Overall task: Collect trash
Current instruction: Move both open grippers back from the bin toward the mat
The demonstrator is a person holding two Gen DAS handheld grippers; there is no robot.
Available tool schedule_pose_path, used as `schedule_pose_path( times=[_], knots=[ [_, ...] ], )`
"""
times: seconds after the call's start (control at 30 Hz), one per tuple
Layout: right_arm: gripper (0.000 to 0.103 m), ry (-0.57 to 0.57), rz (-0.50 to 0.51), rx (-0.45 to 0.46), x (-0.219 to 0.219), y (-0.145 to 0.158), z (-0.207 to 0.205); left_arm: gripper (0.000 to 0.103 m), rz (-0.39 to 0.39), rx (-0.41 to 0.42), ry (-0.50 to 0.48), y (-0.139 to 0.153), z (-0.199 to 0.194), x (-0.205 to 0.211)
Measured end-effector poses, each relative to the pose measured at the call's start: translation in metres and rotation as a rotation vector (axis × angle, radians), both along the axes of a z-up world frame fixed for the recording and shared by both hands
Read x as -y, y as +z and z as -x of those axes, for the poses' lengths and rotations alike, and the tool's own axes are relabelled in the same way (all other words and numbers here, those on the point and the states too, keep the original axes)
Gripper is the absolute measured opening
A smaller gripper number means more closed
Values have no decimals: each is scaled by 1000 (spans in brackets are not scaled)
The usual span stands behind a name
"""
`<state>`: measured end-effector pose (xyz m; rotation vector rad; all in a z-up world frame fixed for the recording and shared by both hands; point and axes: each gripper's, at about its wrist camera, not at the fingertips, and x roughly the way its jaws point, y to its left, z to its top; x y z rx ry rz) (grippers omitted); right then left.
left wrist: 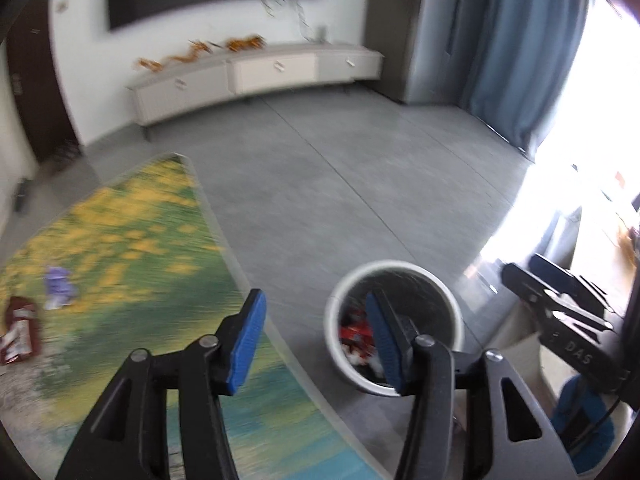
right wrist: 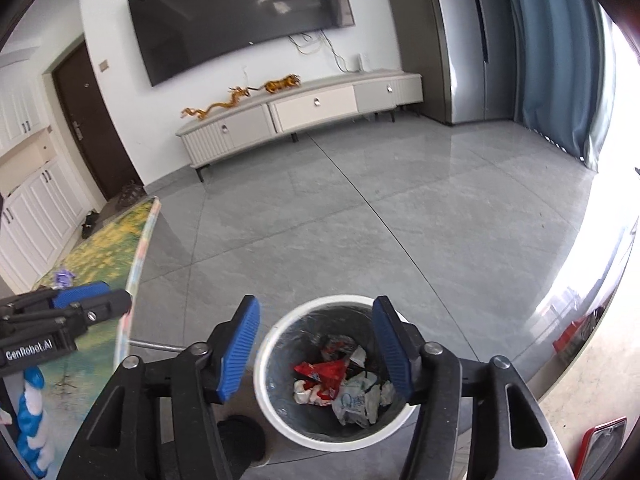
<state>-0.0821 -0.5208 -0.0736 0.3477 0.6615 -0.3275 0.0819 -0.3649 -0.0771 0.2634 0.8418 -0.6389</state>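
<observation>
Blue-padded fingers of the right gripper point(right wrist: 316, 346) stand apart with nothing between them, hanging directly over the white bin point(right wrist: 264, 372), which already holds crumpled wrappers point(right wrist: 336, 380). Those of the left gripper point(left wrist: 316, 344) are likewise apart and empty, poised between the bin and the flowered table point(left wrist: 132, 240).

Two pieces of trash remain on that table, well away from the bin on its far side: a dark red packet point(left wrist: 20, 332) and, just beyond it, a crumpled purple wrapper point(left wrist: 58, 286). Judging by position, the left gripper is the nearer one. The packet's long axis runs roughly toward and away from the fingers; the wrapper is too bunched and blurred to give a direction.
</observation>
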Motion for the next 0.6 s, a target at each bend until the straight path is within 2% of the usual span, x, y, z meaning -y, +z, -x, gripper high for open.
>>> schedule_pose_path(
  times=[0.1, 0.33, 0.6],
  knots=[
    [64, 20, 16, 26, -15, 13, 3, 61, 2, 58, 69, 15, 3, -26],
    [76, 65, 46, 61, -46, 33, 3, 63, -17, 164, 168, 36, 16, -78],
    [90, 100, 70, 56, -77, 42, -3, 63, -4, 202, 224, 50, 31, -119]
  ],
)
